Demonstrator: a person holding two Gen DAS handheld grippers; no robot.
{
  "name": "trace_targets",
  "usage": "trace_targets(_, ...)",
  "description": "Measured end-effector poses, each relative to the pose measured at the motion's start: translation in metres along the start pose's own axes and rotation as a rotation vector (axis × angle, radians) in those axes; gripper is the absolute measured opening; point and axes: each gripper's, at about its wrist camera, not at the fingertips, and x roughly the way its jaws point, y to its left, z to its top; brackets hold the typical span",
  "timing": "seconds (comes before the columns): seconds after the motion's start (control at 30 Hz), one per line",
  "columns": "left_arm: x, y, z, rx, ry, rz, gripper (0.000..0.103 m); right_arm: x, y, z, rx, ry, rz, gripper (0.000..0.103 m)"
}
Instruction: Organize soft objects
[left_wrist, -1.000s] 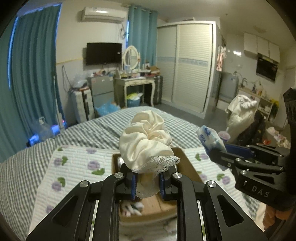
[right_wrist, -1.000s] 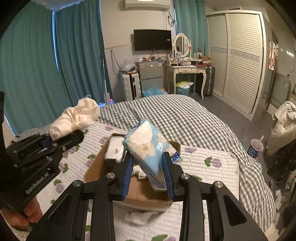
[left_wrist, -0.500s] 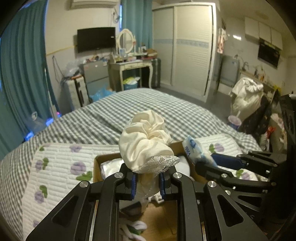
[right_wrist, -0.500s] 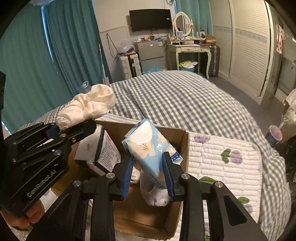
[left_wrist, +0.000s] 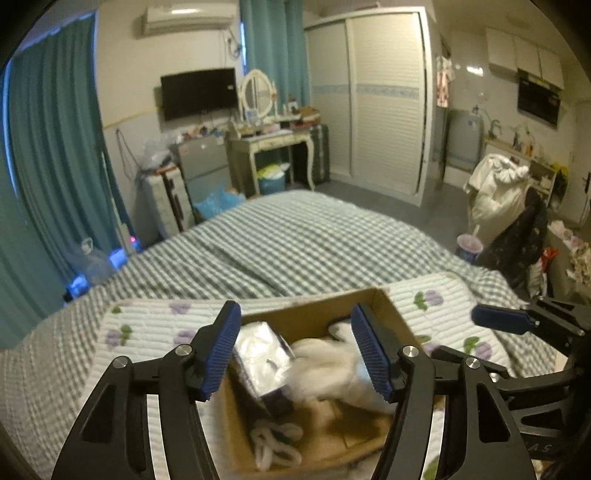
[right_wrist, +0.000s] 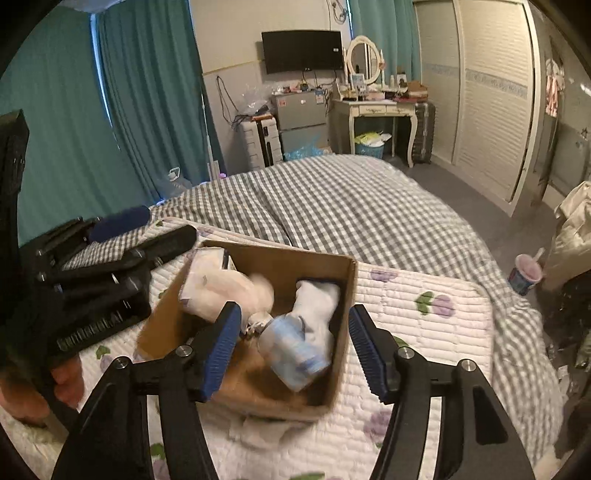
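An open cardboard box sits on a quilted floral mat on the bed; it also shows in the left wrist view. My left gripper is open and empty above the box. The cream cloth lies blurred inside, beside a plastic-wrapped pack. My right gripper is open and empty over the box. The light blue tissue pack lies blurred in the box against a white sock. The cream cloth and the wrapped pack sit at the box's left.
A grey checked bedspread covers the bed beyond the mat. White rolled items lie in the box's near corner. A white cloth peeks from under the box front. A cup stands on the floor at right.
Both grippers have opened. The cream cloth dropped from the left one and the tissue pack from the right one, both into the box.
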Motion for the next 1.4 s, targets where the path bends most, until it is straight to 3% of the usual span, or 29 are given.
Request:
trace_targets(0.07, -0.026, 0.003, 0.005, -0.006, -0.025, 0.011, 0.064, -0.026, 0.004, -0.001, -0.011, -0.016, -0.016, 0.062)
trace_targets(0.2, -0.074, 0.012, 0.008, -0.018, -0.092, 0.018, 0.083, -0.079, 0.017, -0.003, -0.021, -0.06, -0.046, 0.065)
trace_targets(0.47, -0.137, 0.035, -0.015, -0.039, -0.142, 0.064, 0.084, -0.145, 0.056, -0.019, -0.041, -0.122, -0.081, 0.092)
trace_targets(0.53, -0.141, 0.041, -0.028, -0.047, -0.14, 0.091, 0.099, -0.151, 0.068, -0.03, -0.047, -0.125, -0.087, 0.093)
trace_targets(0.57, -0.141, 0.044, -0.036, -0.051, -0.142, 0.102, 0.101, -0.151, 0.073, -0.035, -0.049, -0.123, -0.088, 0.093)
trace_targets(0.73, -0.124, 0.058, -0.082, -0.084, -0.089, 0.144, 0.101, -0.127, 0.085, -0.068, -0.044, -0.1, -0.077, 0.093)
trace_targets(0.97, -0.076, 0.057, -0.139, -0.12, 0.009, 0.142, 0.101, -0.049, 0.089, -0.114, -0.019, -0.022, -0.075, 0.093)
trace_targets(1.4, 0.0, 0.047, -0.192, -0.159, 0.165, 0.118, 0.1, 0.056, 0.061, -0.162, -0.012, 0.123, -0.092, 0.092)
